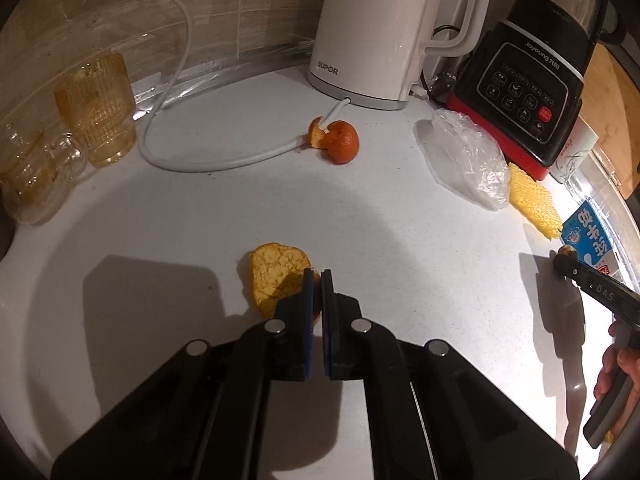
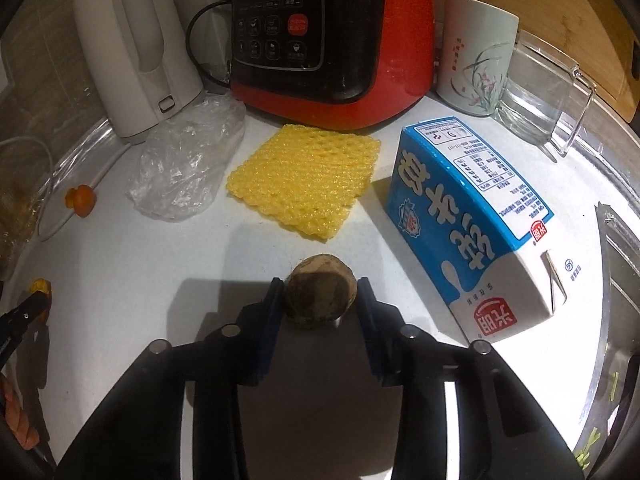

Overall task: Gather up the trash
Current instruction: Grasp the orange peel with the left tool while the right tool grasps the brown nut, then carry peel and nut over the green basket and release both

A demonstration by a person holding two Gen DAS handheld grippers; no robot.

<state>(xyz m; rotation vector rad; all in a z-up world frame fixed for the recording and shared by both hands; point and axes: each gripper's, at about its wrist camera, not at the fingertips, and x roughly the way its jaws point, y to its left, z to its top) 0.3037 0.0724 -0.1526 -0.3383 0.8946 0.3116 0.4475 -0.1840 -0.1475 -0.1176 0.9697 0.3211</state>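
A flat piece of orange peel (image 1: 276, 276) lies on the white counter (image 1: 200, 208), and my left gripper (image 1: 318, 276) is shut on its right edge. A second, curled orange peel (image 1: 340, 140) lies farther back by the kettle's cable. In the right wrist view a brown, round scrap (image 2: 320, 296) sits between the blue pads of my right gripper (image 2: 320, 280), which is shut on it. Behind it lie a yellow foam net (image 2: 304, 176), a crumpled clear plastic bag (image 2: 180, 168) and a blue-and-white milk carton (image 2: 476, 220) on its side.
A white kettle (image 1: 380, 28) with a looping cable (image 1: 180, 160) and a black-and-red blender (image 1: 532, 80) stand at the back. Amber glasses (image 1: 96, 112) stand at the left. A flowered cup (image 2: 472, 52) and a glass mug (image 2: 536, 92) stand behind the carton. A sink rim (image 2: 616, 280) is at the right.
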